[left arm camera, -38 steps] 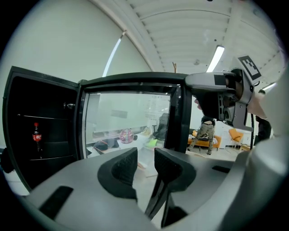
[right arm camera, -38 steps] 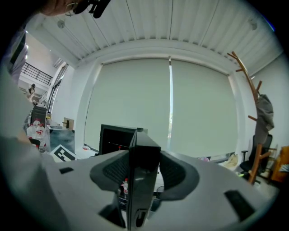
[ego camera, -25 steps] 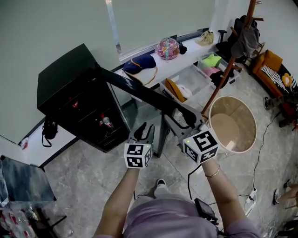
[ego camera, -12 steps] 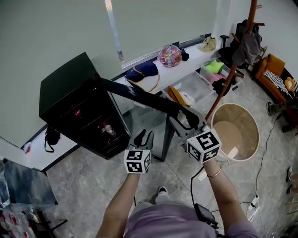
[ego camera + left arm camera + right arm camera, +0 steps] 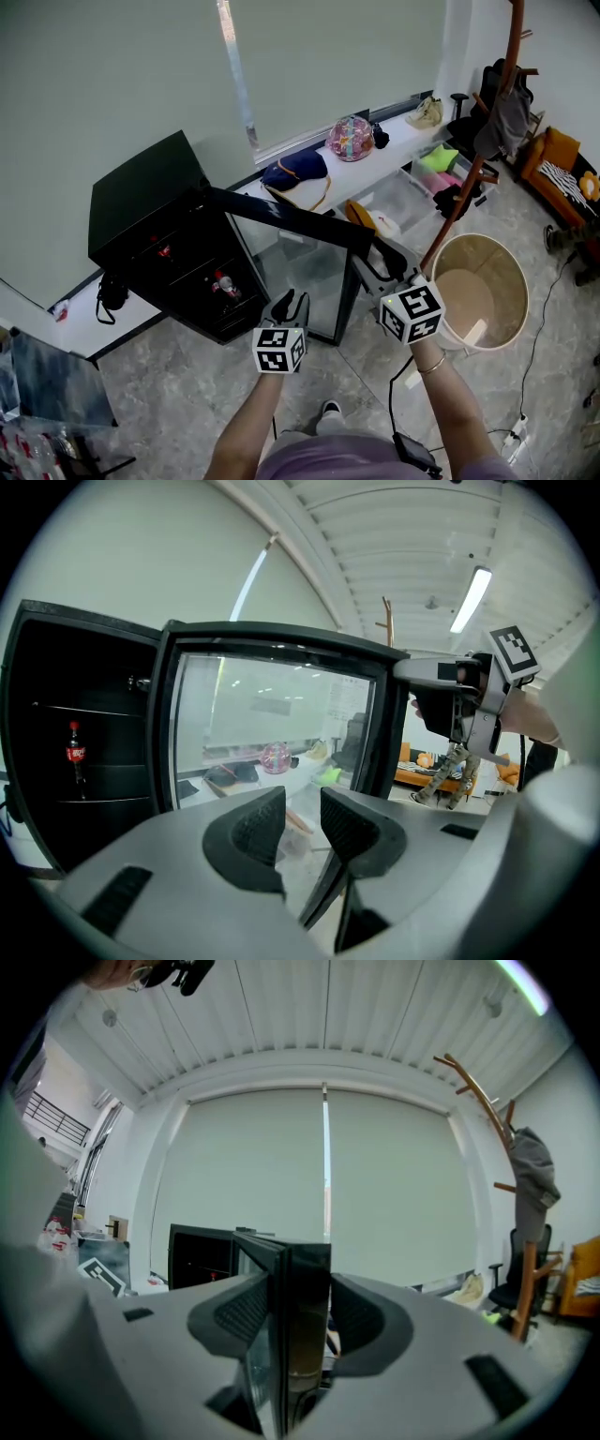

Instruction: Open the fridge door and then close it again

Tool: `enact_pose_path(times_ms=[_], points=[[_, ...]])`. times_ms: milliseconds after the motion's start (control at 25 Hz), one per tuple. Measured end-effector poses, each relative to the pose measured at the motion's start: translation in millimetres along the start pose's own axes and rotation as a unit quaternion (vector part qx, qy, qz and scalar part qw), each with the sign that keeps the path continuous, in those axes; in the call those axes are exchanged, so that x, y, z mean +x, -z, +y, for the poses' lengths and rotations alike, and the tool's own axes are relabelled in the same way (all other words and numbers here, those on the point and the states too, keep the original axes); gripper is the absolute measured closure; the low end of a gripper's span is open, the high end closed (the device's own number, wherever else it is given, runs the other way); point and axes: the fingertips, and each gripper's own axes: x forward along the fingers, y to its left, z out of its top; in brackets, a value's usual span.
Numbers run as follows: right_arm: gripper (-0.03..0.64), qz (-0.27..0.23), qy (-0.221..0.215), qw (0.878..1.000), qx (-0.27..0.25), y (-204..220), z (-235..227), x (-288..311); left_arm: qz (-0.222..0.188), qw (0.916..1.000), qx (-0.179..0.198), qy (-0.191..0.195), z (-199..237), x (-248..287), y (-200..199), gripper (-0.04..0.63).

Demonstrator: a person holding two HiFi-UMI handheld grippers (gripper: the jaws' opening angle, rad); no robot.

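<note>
Storing small red-labelled bottle [image 5: 223, 284] inside black box fridge [image 5: 141, 202] on grey tiled floor [image 5: 178, 384]. Pinching fridge's open glass door [image 5: 300, 267] with right gripper [image 5: 382, 258]; hovering left gripper [image 5: 289, 305] before fridge, narrowly parted, empty.

We see a bright, evenly lit room: the drawn blind [image 5: 328, 66] glows softly and a ceiling strip light [image 5: 471, 597] shines overhead. Shadows on the floor [image 5: 187, 375] are faint. The fridge [image 5: 150, 202] interior is dark, and its glass door [image 5: 272, 733] carries pale reflections. Both gripper views bow strongly at their edges inside a black round border; the head view is sharp.
</note>
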Motion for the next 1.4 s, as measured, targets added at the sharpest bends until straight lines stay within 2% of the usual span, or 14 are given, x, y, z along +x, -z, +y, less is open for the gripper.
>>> enact_pose_path(times_ms=[240,920,1400], points=[[0.43,0.009,0.014,1.0,0.009,11.6,-3.2,-3.2,-0.003,1.0,0.002,0.0,-0.7,2.2,-3.3,0.482],[0.382,0.001,0.02,0.999,0.044,14.1,2.6,-26.6,-0.017,0.9999,-0.002,-0.002,-4.7,-13.6,-7.9,0.488],[0.339,0.007,-0.034,0.998,0.056,9.6,-10.5,6.9,-0.021,0.9992,-0.008,-0.033,13.6,-23.8,-11.6,0.491]])
